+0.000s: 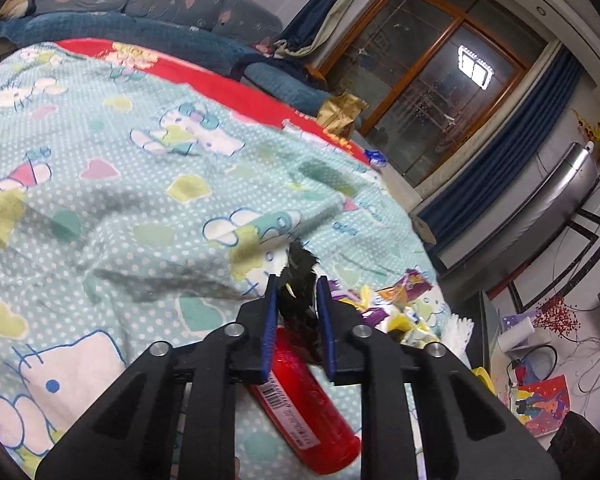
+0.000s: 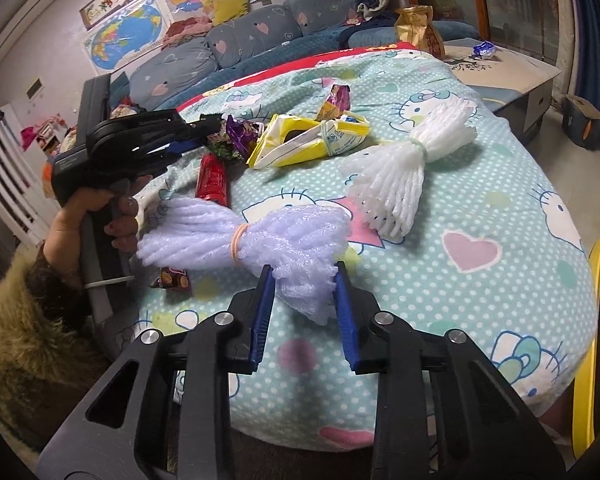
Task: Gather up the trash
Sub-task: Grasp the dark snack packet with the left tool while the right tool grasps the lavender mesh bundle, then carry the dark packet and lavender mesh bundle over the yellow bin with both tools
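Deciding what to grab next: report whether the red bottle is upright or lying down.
Lying down: the red bottle rests on its side on the bedspread, barcode label facing up.

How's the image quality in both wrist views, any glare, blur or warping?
Left wrist view: strong fisheye bending, ceiling-light glare on the window, bedspread softly blurred, left gripper sharp. Right wrist view: evenly lit, curved edges, purple foam net crisp, dark vignette corners.

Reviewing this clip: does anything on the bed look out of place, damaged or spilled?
Only the litter stands out: a torn yellow wrapper, a crumpled purple wrapper, a red cylindrical bottle lying flat, and a white foam-net bundle and a lilac foam-net bundle strewn over the cartoon-cat bedspread. Nothing looks spilled.
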